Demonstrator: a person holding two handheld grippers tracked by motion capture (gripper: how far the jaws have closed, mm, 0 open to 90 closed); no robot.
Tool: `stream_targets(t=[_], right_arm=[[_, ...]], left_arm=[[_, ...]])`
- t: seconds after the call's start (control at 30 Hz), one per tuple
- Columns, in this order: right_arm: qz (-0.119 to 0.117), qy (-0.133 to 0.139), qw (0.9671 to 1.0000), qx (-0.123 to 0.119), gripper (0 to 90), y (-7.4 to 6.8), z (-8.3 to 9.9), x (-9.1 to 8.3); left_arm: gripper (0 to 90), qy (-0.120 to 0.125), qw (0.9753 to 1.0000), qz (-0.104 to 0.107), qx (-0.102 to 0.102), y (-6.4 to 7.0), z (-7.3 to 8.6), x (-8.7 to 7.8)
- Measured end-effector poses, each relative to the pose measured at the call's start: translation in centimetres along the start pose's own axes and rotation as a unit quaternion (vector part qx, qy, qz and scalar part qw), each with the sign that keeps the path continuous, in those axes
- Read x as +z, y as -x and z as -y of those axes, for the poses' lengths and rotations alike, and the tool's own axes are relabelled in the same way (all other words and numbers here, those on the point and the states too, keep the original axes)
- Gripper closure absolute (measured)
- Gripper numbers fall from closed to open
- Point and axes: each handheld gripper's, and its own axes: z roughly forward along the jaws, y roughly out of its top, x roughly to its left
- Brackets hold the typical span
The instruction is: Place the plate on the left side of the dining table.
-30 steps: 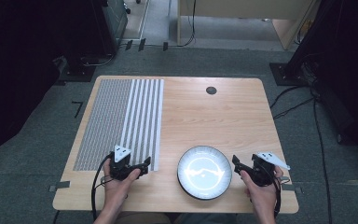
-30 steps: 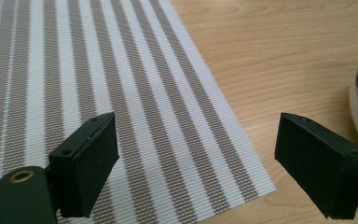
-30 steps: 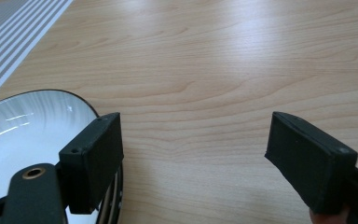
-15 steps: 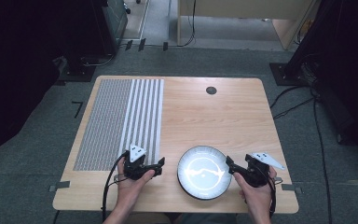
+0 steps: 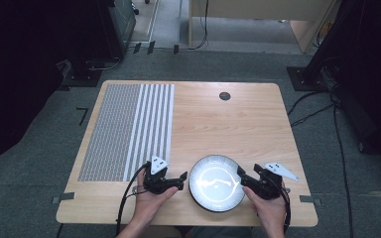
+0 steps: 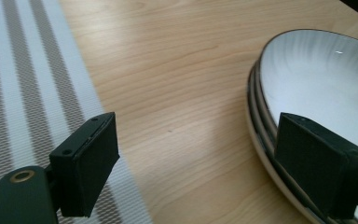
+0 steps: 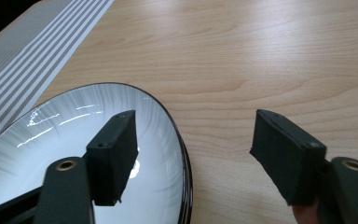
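1. High view looking down on a light wooden surface (image 5: pixel 228 124), with a person's forearms coming in from the bottom edge.
2. Lying on the left part of the surface: a striped grey and white placemat (image 5: pixel 129 131).
3. Sitting near the front edge, between the two hands: a round white plate (image 5: pixel 215 182) with a dark rim, empty and glossy.
4. Holding the left claw (image 5: pixel 182 176) just beside the plate's left rim, jaws pointing toward the plate, close to it but contact impossible to tell from above.
5. Holding the right claw (image 5: pixel 240 173) at the plate's right rim, jaws pointing left toward it.
6. Sitting near the far edge of the surface, well apart from the plate: a small dark round grommet (image 5: pixel 224 96).
7. Left gripper view, looking along the left claw (image 6: pixel 214 154): jaws standing wide apart, one over the edge of the placemat (image 6: pixel 23 93), the other over the near rim of the plate (image 6: pixel 326 79), with bare wood between them.
8. Right gripper view, looking along the right claw (image 7: pixel 196 154): jaws standing wide apart and straddling the rim of the plate (image 7: pixel 74 140), one over the white inside, the other over the bare surface (image 7: pixel 261 56), gripping nothing.
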Motion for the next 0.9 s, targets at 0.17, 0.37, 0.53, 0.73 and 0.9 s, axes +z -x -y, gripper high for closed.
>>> stream_targets(t=[0.17, 0.37, 0.53, 0.73, 0.9], right_arm=[[-0.004, -0.005, 0.9999, -0.011, 46.3, -0.6, 0.3, 0.0], [-0.015, 0.002, 0.9999, 0.004, 57.4, -0.6, 0.7, 0.1], [-0.017, 0.004, 0.9998, 0.009, 64.2, -0.4, 1.1, 0.2], [-0.021, 0.002, 0.9994, 0.028, 73.1, -0.2, 1.2, 0.2], [-0.02, -0.006, 0.9993, 0.033, 78.0, -0.4, 1.2, 0.1]], left_arm=[[15.1, -0.001, 0.9998, 0.019, 0.007, 1.4, -0.1, 0.5], [23.6, -0.002, 0.9998, 0.012, 0.016, 2.4, 0.1, 0.8], [40.9, -0.003, 0.9995, 0.022, 0.021, 2.8, 0.4, 0.9], [56.1, -0.008, 0.9989, 0.04, 0.024, 3.1, 0.6, 1.1], [63.2, -0.015, 0.9981, 0.052, 0.027, 3.3, 0.9, 1.3]])
